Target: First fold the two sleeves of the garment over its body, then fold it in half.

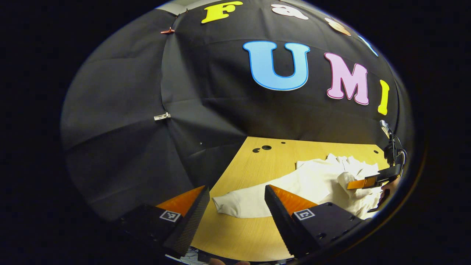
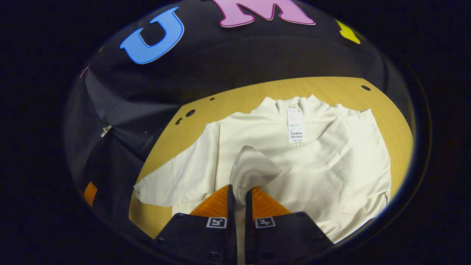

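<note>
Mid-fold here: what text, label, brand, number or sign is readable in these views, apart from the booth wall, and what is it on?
Paper tag at the collar of the garment: printed lines and a barcode, too small to read.
Square markers on the left gripper and the right gripper: black-and-white patterns, no words.
Nothing else carries text.

left gripper view: low, table (image 1: 235,235) edge | right gripper view: close above garment (image 2: 331,173)
</note>
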Available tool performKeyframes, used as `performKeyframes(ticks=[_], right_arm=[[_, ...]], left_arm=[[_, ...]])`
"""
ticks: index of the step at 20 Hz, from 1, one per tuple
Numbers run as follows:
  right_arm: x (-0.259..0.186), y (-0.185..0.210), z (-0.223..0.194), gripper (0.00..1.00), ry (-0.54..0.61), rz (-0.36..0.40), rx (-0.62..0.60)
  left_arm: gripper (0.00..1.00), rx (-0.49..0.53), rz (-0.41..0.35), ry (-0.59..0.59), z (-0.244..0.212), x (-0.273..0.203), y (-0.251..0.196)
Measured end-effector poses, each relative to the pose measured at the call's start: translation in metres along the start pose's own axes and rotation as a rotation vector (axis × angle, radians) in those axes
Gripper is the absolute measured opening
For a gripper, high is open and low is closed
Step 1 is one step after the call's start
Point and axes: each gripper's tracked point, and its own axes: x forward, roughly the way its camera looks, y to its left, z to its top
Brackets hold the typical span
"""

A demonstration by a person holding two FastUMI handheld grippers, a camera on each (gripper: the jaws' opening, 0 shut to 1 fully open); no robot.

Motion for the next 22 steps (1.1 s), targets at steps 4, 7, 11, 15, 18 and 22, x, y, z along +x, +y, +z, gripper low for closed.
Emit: performKeyframes(ticks=[4, 7, 11, 15, 18, 22], right_arm=[[0.014, 0.003, -0.016, 0.17, 0.050, -0.005, -0.006], [0.014, 0.007, -0.023, 0.16, 0.083, 0.015, 0.012], [0.009, 0.018, -0.020, 0.52, 0.090, 0.059, 0.039], [-0.009, 0.015, -0.004, 0.59, 0.067, 0.081, 0.070], [-0.032, -0.005, 0.002, 0.59, 0.076, 0.054, 0.056], [-0.071, -0.036, 0.011, 0.59, 0.048, 0.041, 0.040]], left_arm=[[0.96, -0.027, -0.003, 0.024, -0.017, 0.024, 0.006], [0.96, -0.016, -0.003, 0.045, -0.032, 0.044, 0.011], [0.96, -0.013, 0.007, 0.097, -0.053, 0.070, 0.018], [0.96, -0.035, 0.021, 0.149, -0.069, 0.093, 0.022], [0.96, -0.030, 0.033, 0.219, -0.085, 0.104, 0.021], [0.99, -0.035, 0.052, 0.332, -0.112, 0.115, 0.020]])
